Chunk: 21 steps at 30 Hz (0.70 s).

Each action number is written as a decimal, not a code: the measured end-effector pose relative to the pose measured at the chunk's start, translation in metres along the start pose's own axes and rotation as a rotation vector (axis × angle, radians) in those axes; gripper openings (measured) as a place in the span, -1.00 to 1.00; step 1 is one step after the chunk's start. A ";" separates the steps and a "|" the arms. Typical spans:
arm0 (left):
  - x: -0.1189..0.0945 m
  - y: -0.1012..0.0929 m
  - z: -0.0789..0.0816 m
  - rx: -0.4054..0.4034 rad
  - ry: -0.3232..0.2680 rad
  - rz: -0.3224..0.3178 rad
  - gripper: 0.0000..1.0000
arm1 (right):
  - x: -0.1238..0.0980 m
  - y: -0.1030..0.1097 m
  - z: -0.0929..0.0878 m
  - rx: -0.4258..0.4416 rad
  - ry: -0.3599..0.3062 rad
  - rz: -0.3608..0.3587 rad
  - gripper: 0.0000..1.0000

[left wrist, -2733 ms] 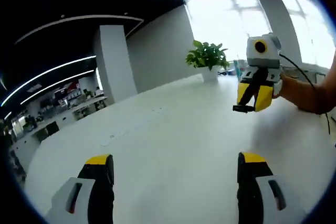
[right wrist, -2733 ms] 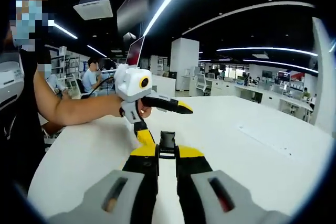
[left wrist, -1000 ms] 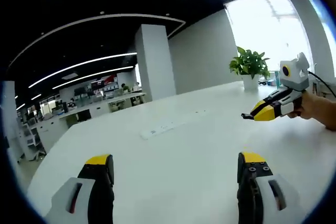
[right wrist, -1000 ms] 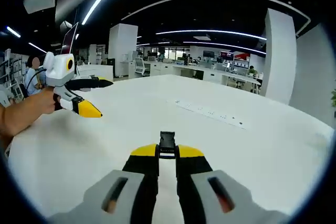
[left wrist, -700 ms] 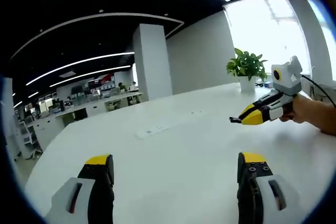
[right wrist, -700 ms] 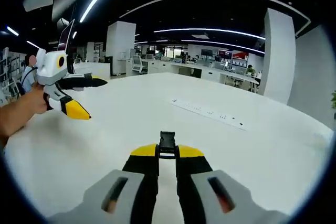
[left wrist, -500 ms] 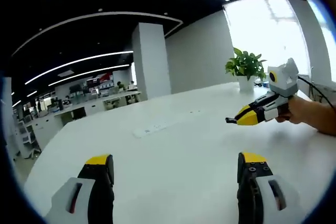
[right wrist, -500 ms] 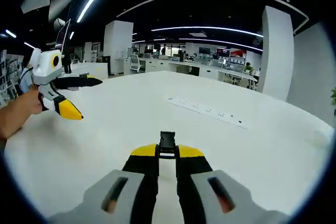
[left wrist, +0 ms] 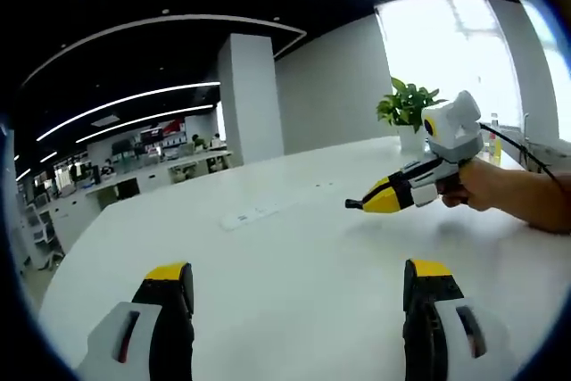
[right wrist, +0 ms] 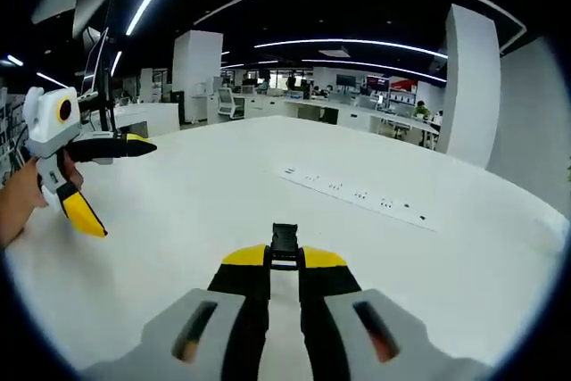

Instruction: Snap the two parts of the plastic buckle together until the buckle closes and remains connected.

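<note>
Right claw (right wrist: 285, 267) clamped tight on a small black buckle part (right wrist: 285, 242), which pokes out past its tips above the white table (right wrist: 268, 176). Left claw (left wrist: 299, 278) gapes wide, nothing between its jaws. The right claw has swung in closer across the left gripper view over the last seconds, while the left one has drifted toward the table's near-left edge. The second buckle half isn't visible, so mating looks some way off.

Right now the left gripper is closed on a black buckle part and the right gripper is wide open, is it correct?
It is reversed. The right gripper view shows the right gripper shut on the black buckle part, and the left gripper held wide open and empty.
</note>
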<state>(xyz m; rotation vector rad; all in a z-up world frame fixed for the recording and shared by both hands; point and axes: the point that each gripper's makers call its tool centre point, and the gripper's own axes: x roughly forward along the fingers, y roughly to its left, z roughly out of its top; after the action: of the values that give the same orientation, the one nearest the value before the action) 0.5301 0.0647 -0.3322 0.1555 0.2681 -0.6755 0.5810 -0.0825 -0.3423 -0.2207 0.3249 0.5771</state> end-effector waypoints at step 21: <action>0.002 -0.007 -0.002 0.004 0.015 -0.018 0.99 | 0.028 -0.015 0.005 0.003 0.015 -0.024 -0.82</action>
<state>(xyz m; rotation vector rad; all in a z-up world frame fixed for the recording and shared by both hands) 0.5266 0.0587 -0.3353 0.1620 0.2828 -0.6929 0.6130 -0.0793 -0.3461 -0.2262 0.3373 0.5512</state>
